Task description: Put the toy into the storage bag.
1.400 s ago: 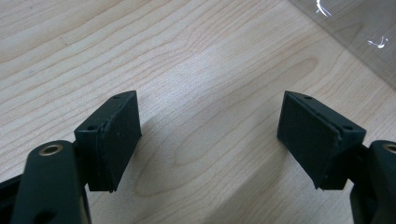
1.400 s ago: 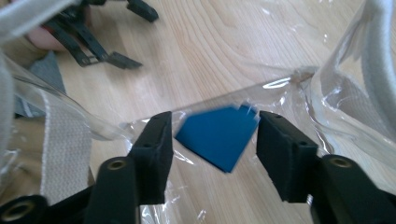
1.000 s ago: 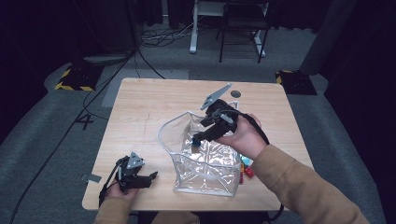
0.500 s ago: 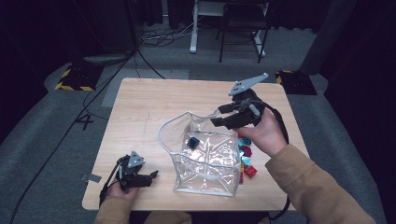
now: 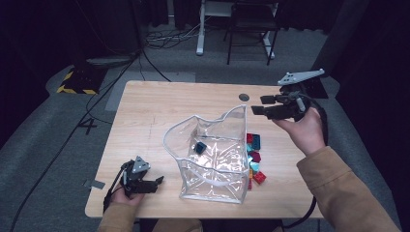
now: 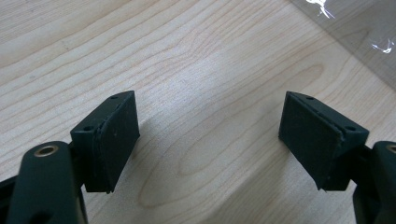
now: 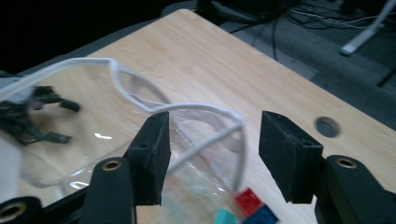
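Two claws stood spread and empty: the right claw (image 5: 258, 106) raised above the clear bag (image 5: 212, 154), the left claw (image 5: 157, 182) resting on the tabletop (image 5: 145, 121).

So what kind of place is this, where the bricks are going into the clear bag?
Probably a lab or recording studio rather than a home: a bare wooden table stands on grey carpet amid dark curtains, loose cables trail across the floor, and black-and-yellow hazard tape marks a floor box.
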A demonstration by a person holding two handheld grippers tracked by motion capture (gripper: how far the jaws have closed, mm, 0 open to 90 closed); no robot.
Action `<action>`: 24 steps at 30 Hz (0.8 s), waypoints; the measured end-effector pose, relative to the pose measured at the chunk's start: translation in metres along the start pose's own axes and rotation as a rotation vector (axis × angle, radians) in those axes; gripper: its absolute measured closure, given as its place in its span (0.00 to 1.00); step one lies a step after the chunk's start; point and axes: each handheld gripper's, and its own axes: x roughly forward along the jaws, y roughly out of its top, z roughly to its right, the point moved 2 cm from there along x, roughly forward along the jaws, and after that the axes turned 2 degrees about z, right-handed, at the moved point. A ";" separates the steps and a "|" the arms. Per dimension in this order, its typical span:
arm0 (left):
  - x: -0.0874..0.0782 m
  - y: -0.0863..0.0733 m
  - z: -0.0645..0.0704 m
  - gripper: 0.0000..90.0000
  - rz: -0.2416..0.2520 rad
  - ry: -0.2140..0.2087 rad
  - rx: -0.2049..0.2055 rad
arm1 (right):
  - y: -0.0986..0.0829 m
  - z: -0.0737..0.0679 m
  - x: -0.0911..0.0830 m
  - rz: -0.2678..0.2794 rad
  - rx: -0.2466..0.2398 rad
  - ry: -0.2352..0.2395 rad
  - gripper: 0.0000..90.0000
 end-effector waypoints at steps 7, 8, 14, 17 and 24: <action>-0.001 -0.001 0.001 0.23 0.003 0.004 -0.002 | -0.020 0.048 -0.004 -0.022 0.090 -0.081 0.47; -0.001 -0.001 0.001 0.23 0.003 0.004 -0.002 | -0.022 0.053 -0.004 -0.016 0.098 -0.090 0.47; -0.001 -0.001 0.000 0.23 0.003 0.003 0.001 | -0.039 0.069 0.005 -0.026 0.140 -0.107 0.47; 0.000 0.000 0.000 0.23 0.000 0.003 -0.001 | -0.054 0.078 0.021 -0.062 0.160 -0.119 0.46; 0.002 0.002 -0.002 0.23 0.002 0.004 -0.008 | -0.077 0.086 0.049 -0.106 0.195 -0.109 0.44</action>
